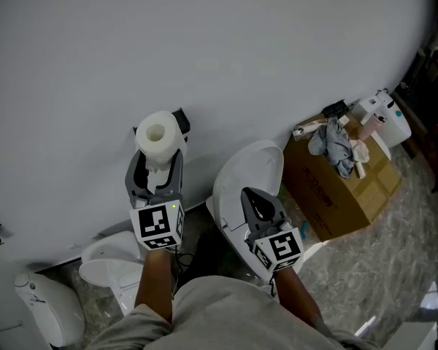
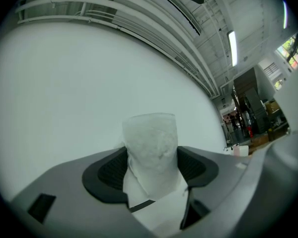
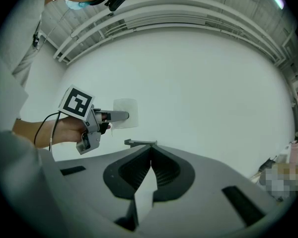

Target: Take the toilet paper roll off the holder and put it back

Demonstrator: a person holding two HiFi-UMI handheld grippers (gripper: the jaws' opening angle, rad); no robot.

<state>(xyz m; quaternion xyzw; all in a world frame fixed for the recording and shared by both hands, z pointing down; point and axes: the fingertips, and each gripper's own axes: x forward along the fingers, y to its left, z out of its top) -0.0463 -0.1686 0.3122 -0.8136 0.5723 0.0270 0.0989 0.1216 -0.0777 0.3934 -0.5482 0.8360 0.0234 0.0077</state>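
White and soft, the toilet paper roll sits between the two jaws of the left gripper. The jaws press on its sides, and the roll stands upright with its hole facing up. In the left gripper view the roll looks a bit crumpled, with a loose sheet hanging down below it.

The first half of the job looks done, for the roll is off the holder. In the right gripper view the holder is a thin dark bar sticking out from the white wall with nothing on it. The roll is up in the air, near the bar but not touching it. In the head view, a dark bit of the holder peeks out just behind the roll.

The second half is left to do — the roll has to slide back onto the bar, and then the left gripper has to let go.

The right gripper holds nothing. Its jaws are pressed together, and it hangs over the white toilet, well apart from the roll.
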